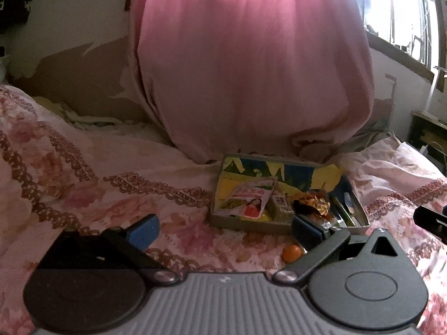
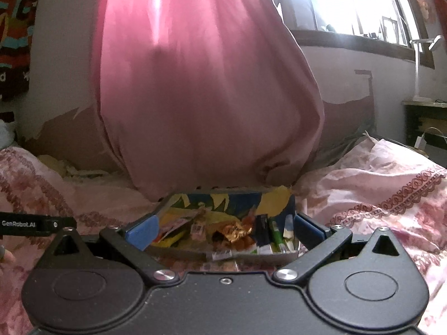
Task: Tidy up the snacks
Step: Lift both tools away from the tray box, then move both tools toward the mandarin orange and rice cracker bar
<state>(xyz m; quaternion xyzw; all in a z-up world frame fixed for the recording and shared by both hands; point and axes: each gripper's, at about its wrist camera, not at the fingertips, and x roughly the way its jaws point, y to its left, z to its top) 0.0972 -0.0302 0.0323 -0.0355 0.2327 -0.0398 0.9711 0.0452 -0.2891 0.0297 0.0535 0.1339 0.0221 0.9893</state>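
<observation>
A shallow cardboard box [image 1: 245, 224] with a colourful printed lining lies on the floral bed cover. It holds a white and red sachet [image 1: 252, 201], a crumpled gold wrapper [image 1: 314, 203] and several small packets. A small orange snack [image 1: 292, 252] lies on the cover just in front of the box. My left gripper [image 1: 223, 230] is open, short of the box, its right finger by the front right corner. In the right wrist view the box [image 2: 279, 257] sits between the wide-open fingers of my right gripper [image 2: 225, 230], with the gold wrapper [image 2: 234, 233] and green packets [image 2: 275, 236] inside.
A pink curtain [image 1: 251, 64] hangs down behind the box, touching the bed. The floral bed cover [image 1: 111, 167] spreads left and right. A window [image 2: 349, 8] is at the upper right, with a dark shelf [image 2: 424, 122] below it. The left gripper's body [image 2: 33, 224] shows at the left edge.
</observation>
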